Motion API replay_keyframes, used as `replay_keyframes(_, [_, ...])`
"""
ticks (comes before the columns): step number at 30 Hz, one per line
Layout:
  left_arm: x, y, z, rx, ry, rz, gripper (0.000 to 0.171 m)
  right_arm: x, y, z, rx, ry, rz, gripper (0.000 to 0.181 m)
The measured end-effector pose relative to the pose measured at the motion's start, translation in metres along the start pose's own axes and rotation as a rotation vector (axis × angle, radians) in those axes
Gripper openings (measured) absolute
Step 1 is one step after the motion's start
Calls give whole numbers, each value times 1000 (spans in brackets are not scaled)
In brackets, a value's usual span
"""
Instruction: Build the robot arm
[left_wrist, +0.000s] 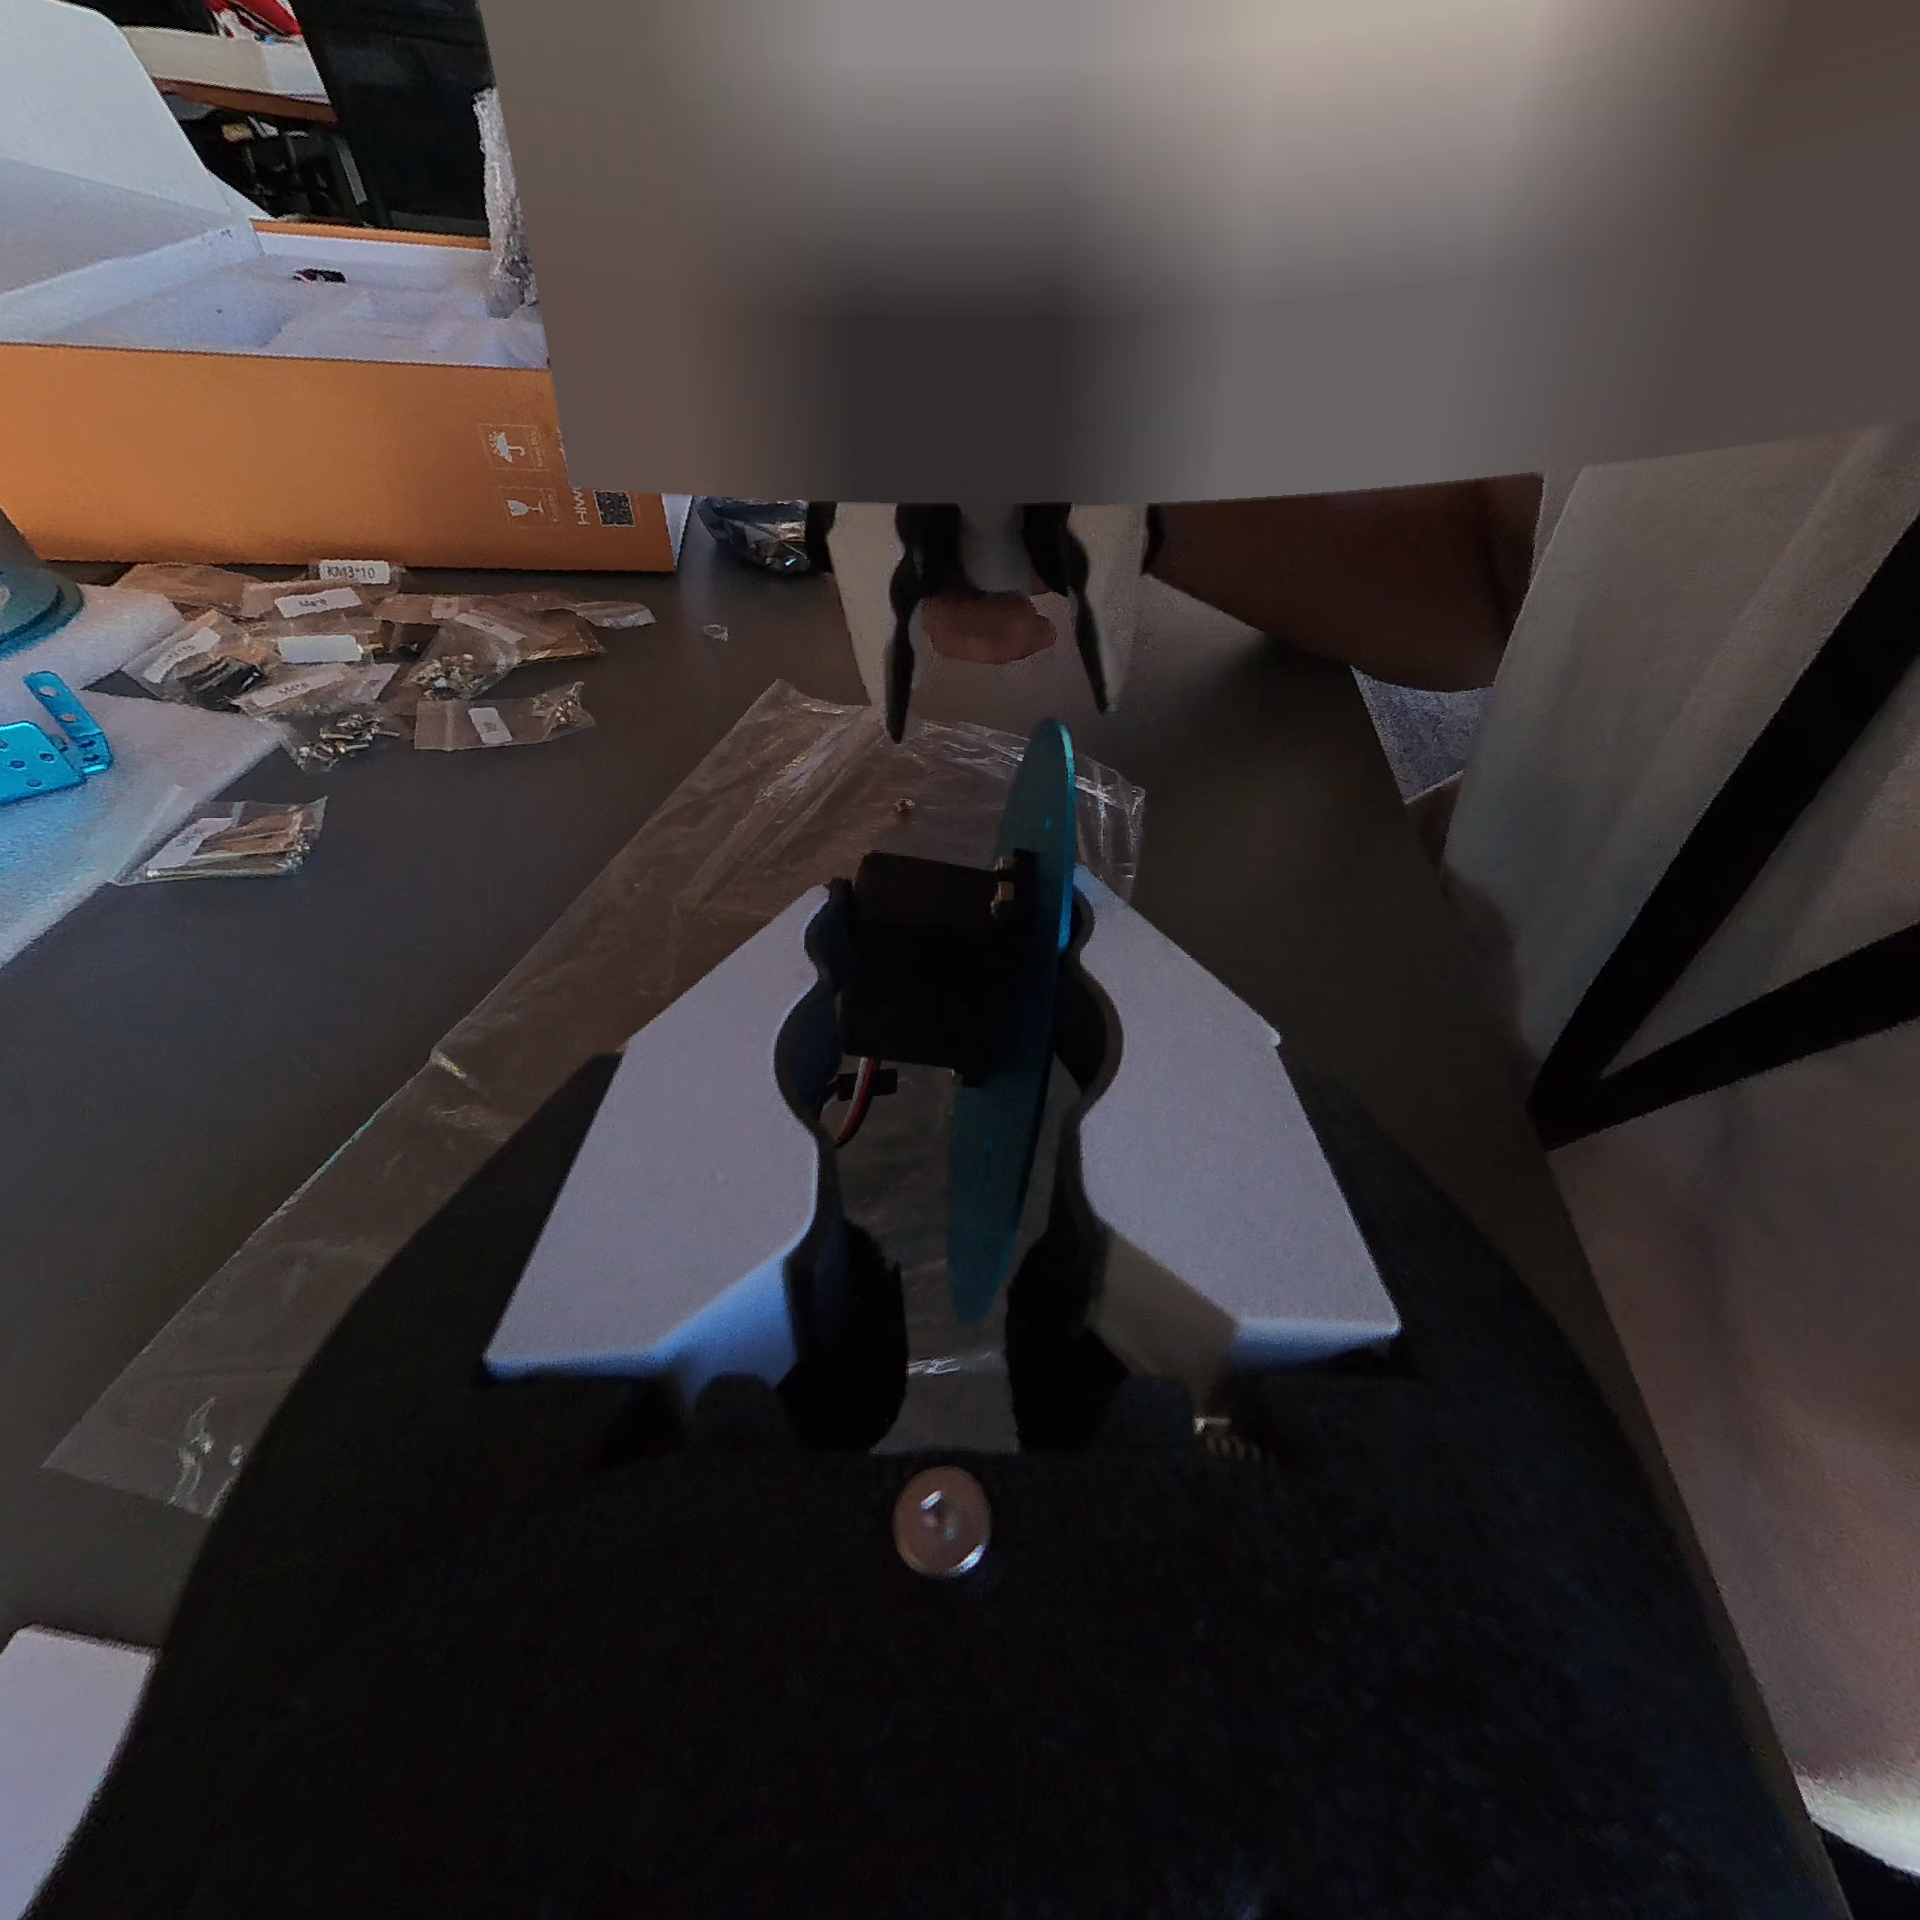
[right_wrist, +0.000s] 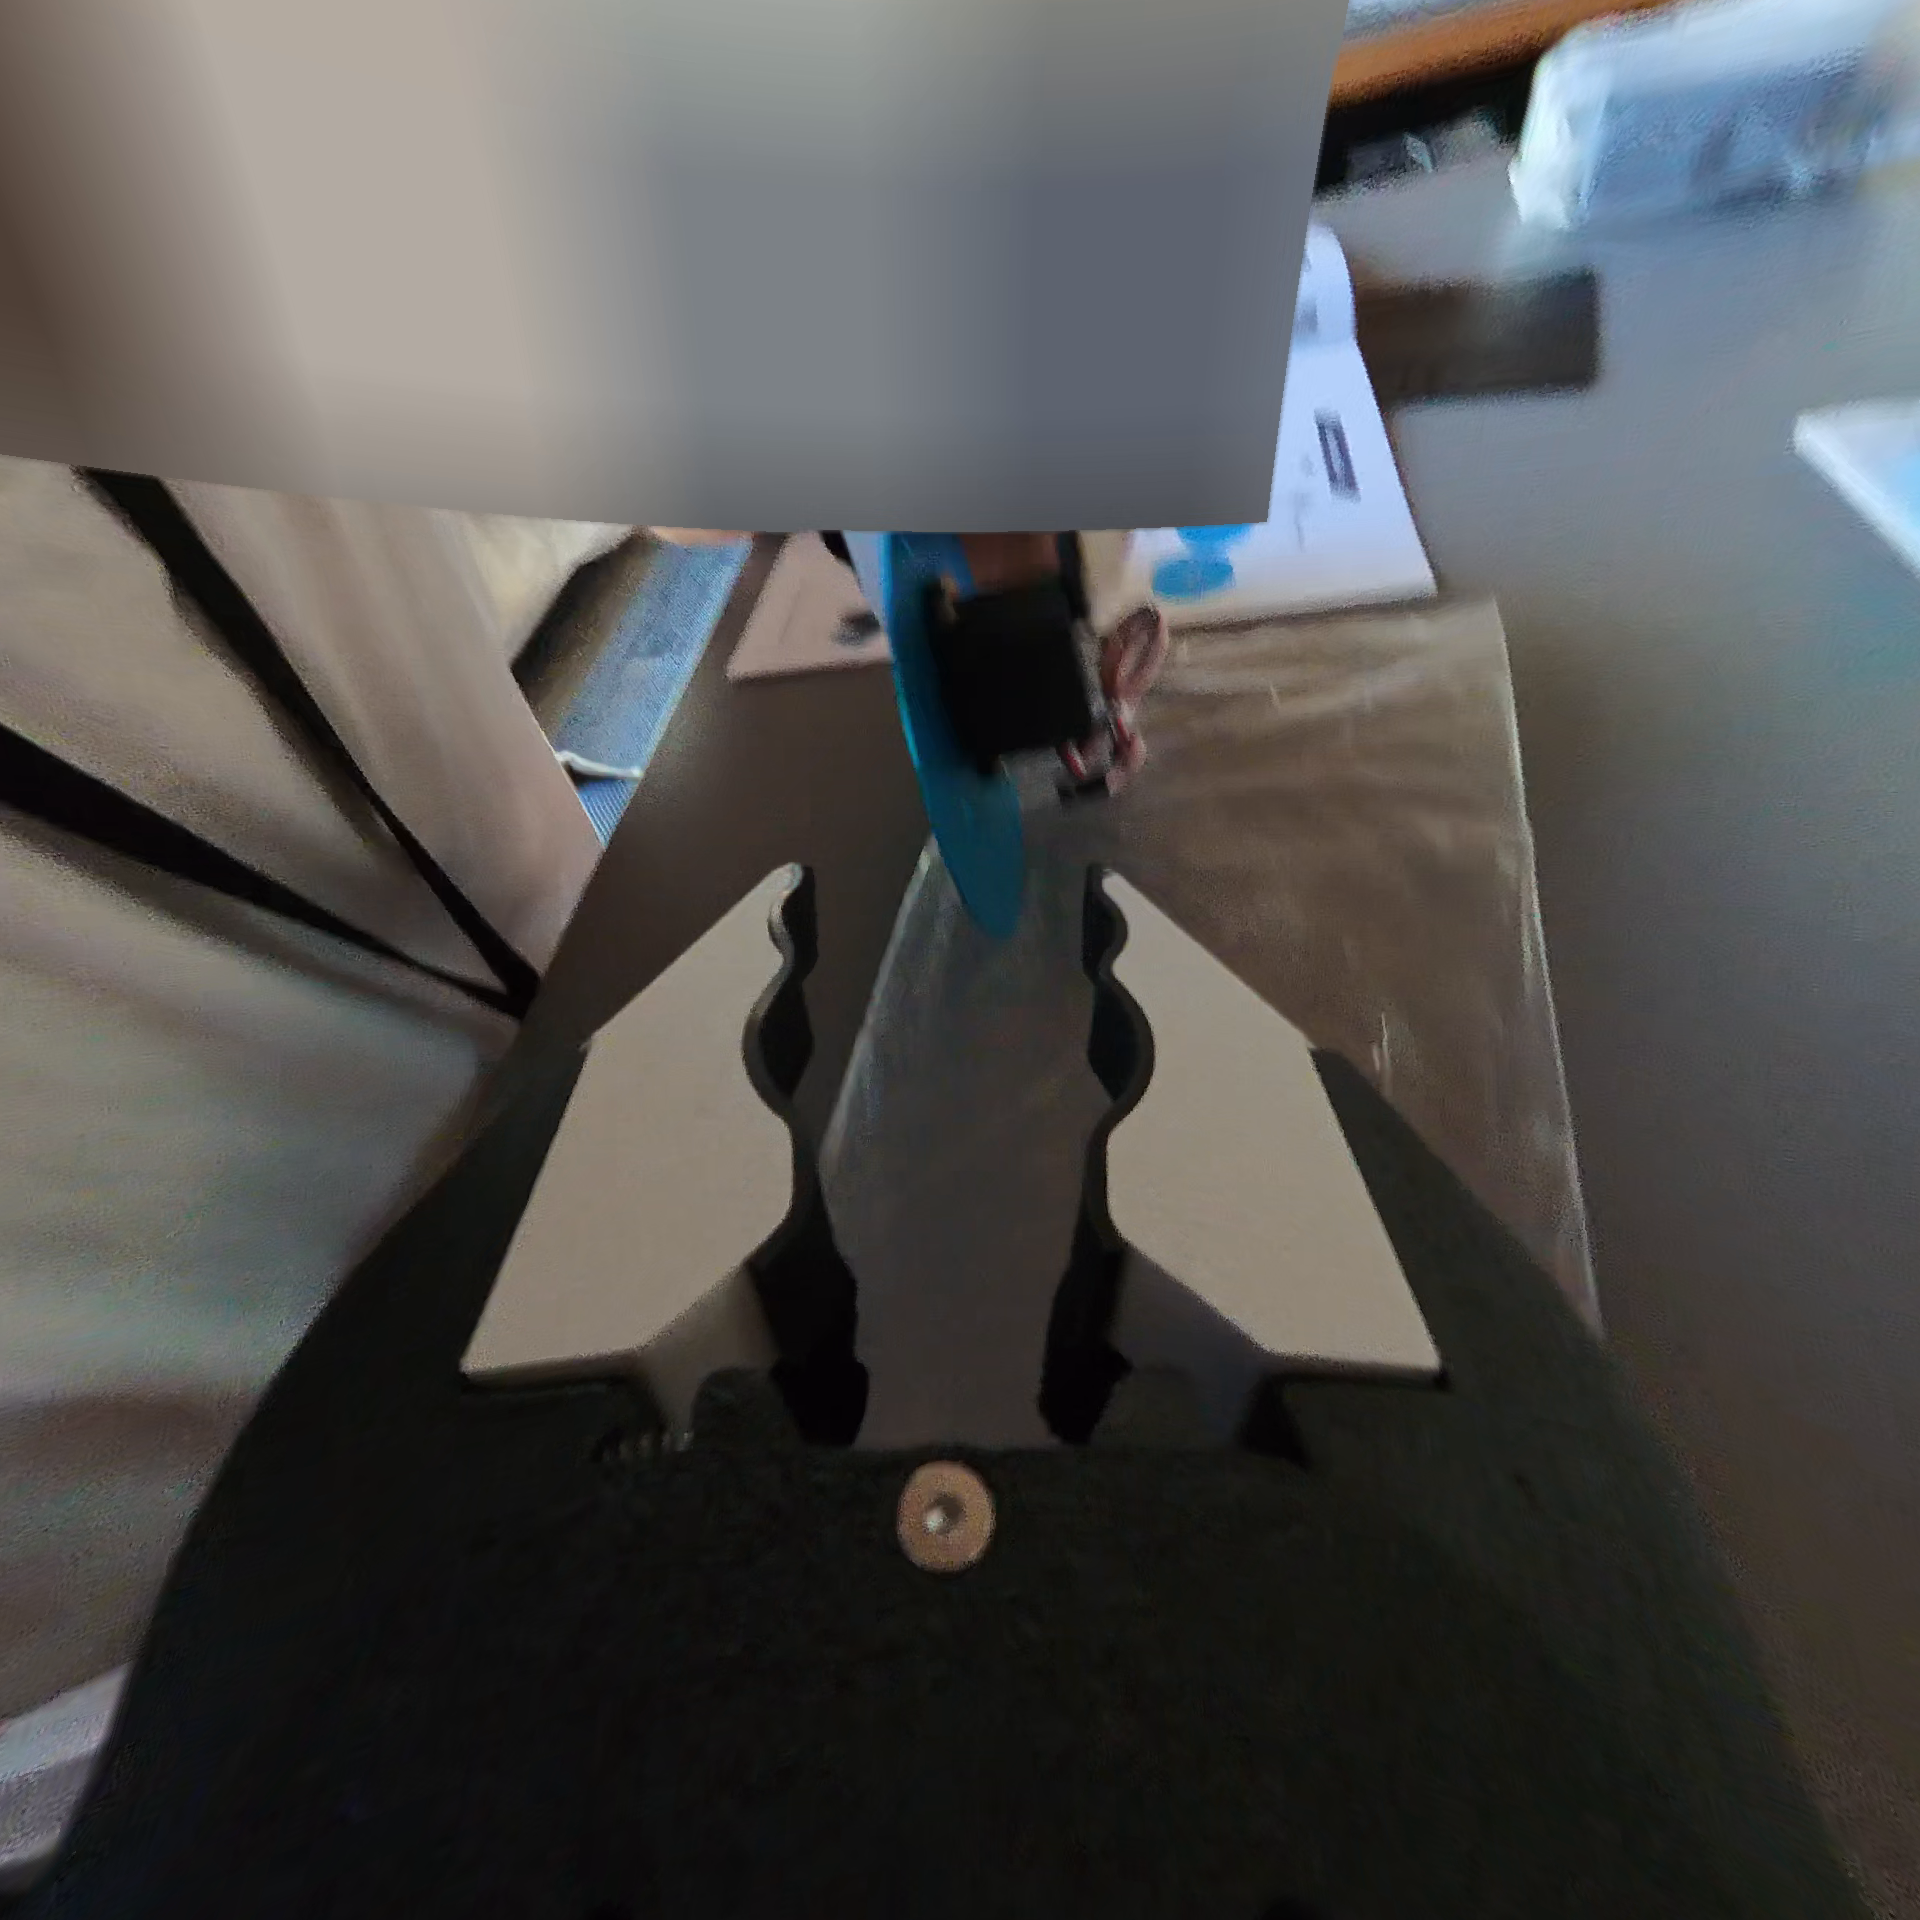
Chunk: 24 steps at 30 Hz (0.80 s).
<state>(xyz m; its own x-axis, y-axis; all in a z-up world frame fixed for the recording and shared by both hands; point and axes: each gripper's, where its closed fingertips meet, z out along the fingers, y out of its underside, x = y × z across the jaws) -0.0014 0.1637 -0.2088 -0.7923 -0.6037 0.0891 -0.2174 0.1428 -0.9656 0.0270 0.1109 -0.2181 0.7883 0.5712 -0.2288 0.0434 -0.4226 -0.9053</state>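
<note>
My left gripper (left_wrist: 956, 904) is shut on a black servo motor (left_wrist: 920, 977) that is fixed to a thin blue round disc (left_wrist: 1023, 997). The disc stands on edge against the right finger, the servo against the left one. Red and white wires hang under the servo. They are held above a clear plastic sheet (left_wrist: 644, 914) on the dark table (left_wrist: 260, 1018). My right gripper (right_wrist: 948, 914) is open and empty, pointing at the disc (right_wrist: 961, 821) and servo (right_wrist: 1013, 675) just beyond its tips. It also shows in the left wrist view (left_wrist: 992, 675), facing me.
An open orange box (left_wrist: 312, 457) stands at the back left. Several small bags of screws (left_wrist: 364, 665) and blue metal brackets (left_wrist: 47, 743) lie in front of it. A person's light clothing (left_wrist: 1714, 935) fills the right. A white printed sheet (right_wrist: 1340, 499) lies on the table. The left gripper's tips are roughly 7 cm from the right gripper's.
</note>
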Motion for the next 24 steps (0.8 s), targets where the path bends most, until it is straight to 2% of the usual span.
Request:
replay_keyframes(4, [4, -1, 2, 3, 1, 25, 38, 12, 41, -28, -79, 130, 39, 40])
replay_keyframes(11, [13, -1, 6, -4, 10, 110, 38, 17, 72, -70, -156, 415, 84, 21])
replay_keyframes(14, [14, 0, 6, 1, 19, 122, 38, 20, 73, -67, -154, 462, 124, 18])
replay_keyframes(19, [14, 0, 6, 7, 23, 131, 38, 37, 88, -54, -236, 534, 145, 16])
replay_keyframes(24, [23, 1, 9, -5, 0, 230, 38, 45, 92, -42, -259, 584, 111, 14])
